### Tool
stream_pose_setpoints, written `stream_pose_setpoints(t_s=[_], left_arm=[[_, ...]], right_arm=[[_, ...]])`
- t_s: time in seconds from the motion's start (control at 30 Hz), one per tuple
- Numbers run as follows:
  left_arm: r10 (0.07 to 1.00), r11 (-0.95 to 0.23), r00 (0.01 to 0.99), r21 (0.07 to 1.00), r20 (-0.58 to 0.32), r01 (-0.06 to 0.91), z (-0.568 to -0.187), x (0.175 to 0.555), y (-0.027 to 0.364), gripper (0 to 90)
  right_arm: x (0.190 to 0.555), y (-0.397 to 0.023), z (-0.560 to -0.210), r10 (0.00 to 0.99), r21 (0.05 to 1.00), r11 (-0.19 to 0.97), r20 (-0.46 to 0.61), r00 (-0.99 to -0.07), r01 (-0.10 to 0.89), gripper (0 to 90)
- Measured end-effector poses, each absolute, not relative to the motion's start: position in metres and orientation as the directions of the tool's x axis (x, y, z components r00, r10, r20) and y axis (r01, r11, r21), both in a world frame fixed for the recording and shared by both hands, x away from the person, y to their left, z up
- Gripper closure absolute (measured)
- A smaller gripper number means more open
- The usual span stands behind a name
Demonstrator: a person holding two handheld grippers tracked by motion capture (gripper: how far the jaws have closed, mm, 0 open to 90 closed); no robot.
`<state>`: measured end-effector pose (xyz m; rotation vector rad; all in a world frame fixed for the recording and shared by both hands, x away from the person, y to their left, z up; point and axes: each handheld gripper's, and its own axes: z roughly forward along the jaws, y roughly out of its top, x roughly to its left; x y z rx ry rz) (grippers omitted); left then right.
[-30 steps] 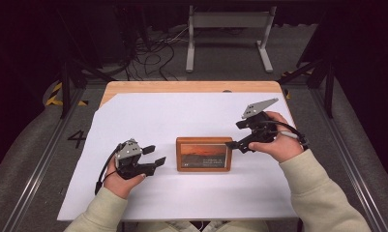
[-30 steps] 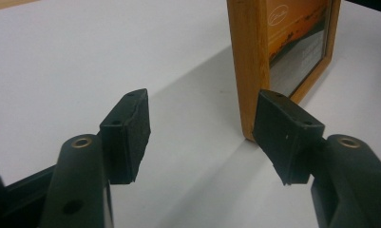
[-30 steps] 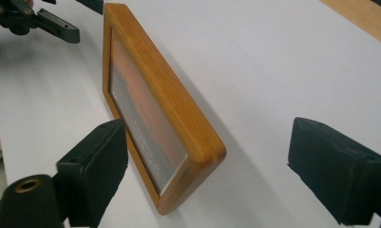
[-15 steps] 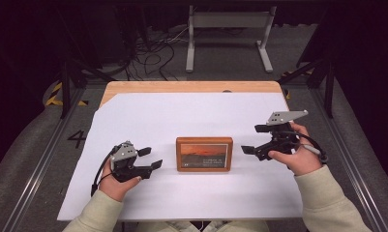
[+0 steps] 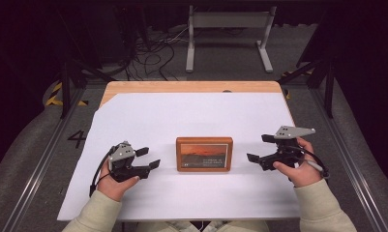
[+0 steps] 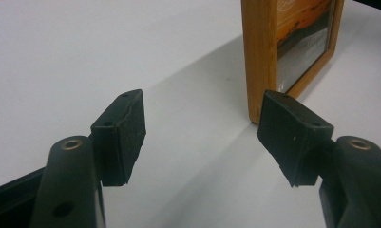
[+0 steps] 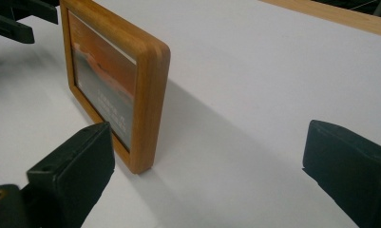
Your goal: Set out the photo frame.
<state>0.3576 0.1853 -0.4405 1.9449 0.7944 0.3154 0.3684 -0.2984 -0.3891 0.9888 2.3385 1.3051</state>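
Standing upright on the desk (image 5: 148,116), the picture frame (image 5: 204,153) is flanked lengthwise by the released left gripper (image 5: 150,158) and released right gripper (image 5: 258,148), neither noticeably nearer.

Between my fingers stood the picture frame (image 5: 204,153): smooth varnished wood, glossy glass front. My pads (image 6: 124,133) were matt black rubber. Beneath them, matt white sheet (image 5: 191,116).

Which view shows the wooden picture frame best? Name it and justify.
The high view: the whole picture frame shows standing on the white sheet between both grippers, its front facing the camera. The left gripper view catches one wooden edge and part of the picture; the right gripper view shows its other end at an angle.
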Motion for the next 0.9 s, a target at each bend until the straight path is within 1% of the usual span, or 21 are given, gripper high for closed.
stream_pose_setpoints(t_s=[0.1, 0.2, 0.3, 0.37, 0.47, 0.9], left_arm=[[0.651, -0.321, 0.753, 0.863, -0.098, 0.39, -0.441, 0.358, 0.185, 33.8], [0.651, -0.318, 0.753, 0.864, -0.1, 0.39, -0.443, 0.358, 0.185, 33.8], [0.652, -0.316, 0.751, 0.863, -0.105, 0.394, -0.444, 0.359, 0.186, 33.7], [0.651, -0.315, 0.751, 0.864, -0.105, 0.393, -0.444, 0.36, 0.186, 33.7], [0.652, -0.313, 0.75, 0.863, -0.108, 0.396, -0.445, 0.36, 0.186, 33.7], [0.649, -0.309, 0.751, 0.86, -0.122, 0.407, -0.445, 0.361, 0.186, 33.4]], right_arm=[[0.367, -0.302, -0.399, 0.682, 0.838, 0.348, 0.082, -0.726, 0.421, 4.0], [0.365, -0.305, -0.405, 0.687, 0.845, 0.34, 0.075, -0.723, 0.412, 3.9], [0.362, -0.309, -0.419, 0.683, 0.859, 0.317, 0.088, -0.725, 0.403, 3.7], [0.362, -0.309, -0.422, 0.682, 0.858, 0.315, 0.092, -0.726, 0.405, 3.4], [0.36, -0.311, -0.429, 0.679, 0.864, 0.322, 0.075, -0.731, 0.388, 3.4], [0.361, -0.306, -0.44, 0.694, 0.852, 0.363, 0.022, -0.719, 0.377, 3.4]])
